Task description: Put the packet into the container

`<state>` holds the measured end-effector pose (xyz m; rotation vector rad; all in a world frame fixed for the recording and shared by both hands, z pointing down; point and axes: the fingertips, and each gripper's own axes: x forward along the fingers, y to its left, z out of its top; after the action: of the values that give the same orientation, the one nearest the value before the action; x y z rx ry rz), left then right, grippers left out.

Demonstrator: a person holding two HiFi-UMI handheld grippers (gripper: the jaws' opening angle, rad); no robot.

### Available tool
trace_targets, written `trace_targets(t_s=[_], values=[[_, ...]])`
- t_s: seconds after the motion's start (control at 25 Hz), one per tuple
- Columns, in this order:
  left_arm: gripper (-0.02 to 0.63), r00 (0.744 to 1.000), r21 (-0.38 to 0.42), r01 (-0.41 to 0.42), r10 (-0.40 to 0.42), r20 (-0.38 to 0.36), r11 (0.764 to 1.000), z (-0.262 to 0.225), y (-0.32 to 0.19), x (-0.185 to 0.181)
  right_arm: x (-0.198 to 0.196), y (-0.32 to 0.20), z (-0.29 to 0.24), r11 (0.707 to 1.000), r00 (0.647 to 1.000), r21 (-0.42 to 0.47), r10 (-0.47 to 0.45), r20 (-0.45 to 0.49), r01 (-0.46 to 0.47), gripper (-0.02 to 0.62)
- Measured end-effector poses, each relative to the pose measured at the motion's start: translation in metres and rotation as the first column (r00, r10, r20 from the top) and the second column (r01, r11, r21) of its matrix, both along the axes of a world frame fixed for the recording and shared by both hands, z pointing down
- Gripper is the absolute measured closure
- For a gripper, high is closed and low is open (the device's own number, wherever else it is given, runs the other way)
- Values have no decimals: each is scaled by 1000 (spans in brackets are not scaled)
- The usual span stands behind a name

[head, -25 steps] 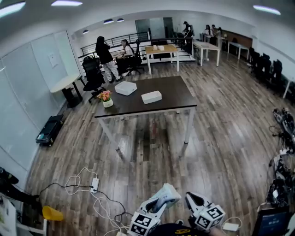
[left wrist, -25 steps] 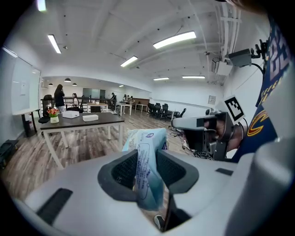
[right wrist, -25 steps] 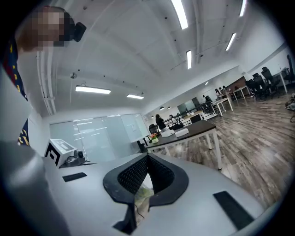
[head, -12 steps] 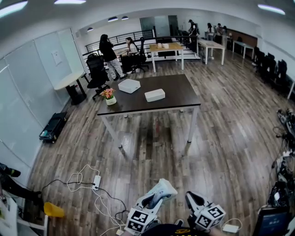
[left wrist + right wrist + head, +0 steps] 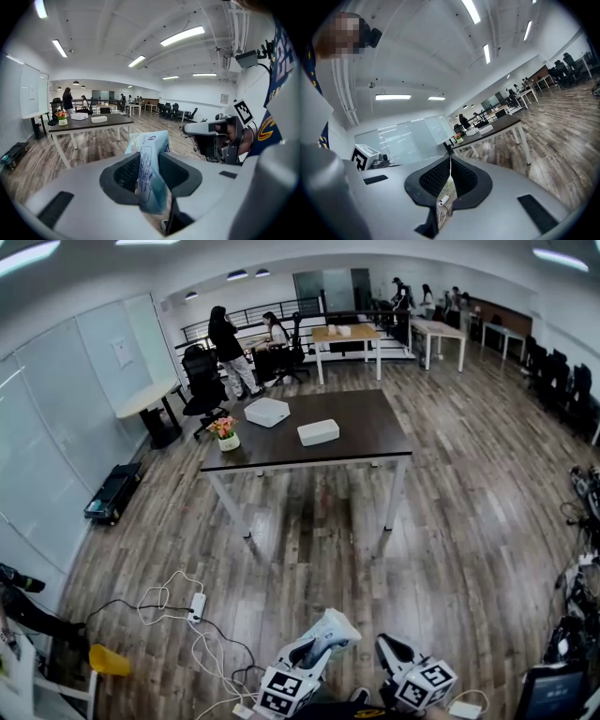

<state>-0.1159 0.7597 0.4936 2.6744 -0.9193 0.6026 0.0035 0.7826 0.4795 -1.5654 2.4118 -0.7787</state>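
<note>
On the floor off the table's (image 5: 366,423) near left corner lies a cable with a power strip (image 5: 195,606), so the walk-up is best kept to the middle of the near side. At the table's left edge stands a flower pot (image 5: 226,435); further in sits a white box (image 5: 267,412), and nearer the table's middle a flat box (image 5: 319,432). Either could be the container, and from this far I cannot tell which is open, so that should be settled on the way in. The left gripper (image 5: 151,177), well short of the table's near side, has its jaws clamped on the packet (image 5: 149,146), a soft pale-blue pack standing up between the pads and sticking out past them. The step in hand looks like the carry: the squeeze should not ease, since a soft pack can creep out, and the pack should come in over the table's near edge, high enough to clear a box wall, then go down inside before release. The right gripper (image 5: 450,174), likewise short of the table, has its jaws pressed together on nothing; it is free to steady the box or lift a lid if there is one.
</note>
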Motion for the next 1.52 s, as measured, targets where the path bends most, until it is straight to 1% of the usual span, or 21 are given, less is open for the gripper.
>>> trace_targets(t_s=[0.16,0.24,0.36,0.48,0.6,0.76,0.96,1.12,1.28,1.4,1.52], values=[[482,1000,-23,-5,5,5,1000,11,-17,4,4,-16,7,1000,1000,-13,-1,12,1,584],[481,1000,-13,-6,6,-5,1000,9,-33,8,9,-27,13,1000,1000,-23,17,10,-17,584],[482,1000,-31,-24,24,-13,999,14,-56,9,13,-52,13,999,999,-39,35,-5,-35,584],[482,999,-44,-49,49,-10,998,20,-86,7,11,-84,9,998,998,-37,51,-23,-52,584],[482,998,-41,-69,68,-18,997,18,-121,5,7,-118,6,997,997,-33,63,-43,-65,584],[483,994,-34,-103,102,-26,994,15,-166,0,-4,-161,8,995,995,-47,84,-46,-86,584],[483,991,-36,-136,135,-22,990,19,-209,-16,-22,-204,14,992,993,-72,98,-59,-102,584],[484,993,-47,-122,121,-17,991,26,-238,-38,-36,-228,18,991,993,-90,95,-69,-101,584],[485,995,-82,-98,97,-19,992,38,-253,-56,-46,-245,19,991,994,-101,86,-65,-93,584],[485,995,-81,-88,85,-43,993,39,-265,-57,-51,-259,24,989,995,-121,73,-69,-81,584],[485,996,-109,-83,80,-34,991,48,-275,-56,-54,-278,28,990,997,-126,62,-48,-67,584]])
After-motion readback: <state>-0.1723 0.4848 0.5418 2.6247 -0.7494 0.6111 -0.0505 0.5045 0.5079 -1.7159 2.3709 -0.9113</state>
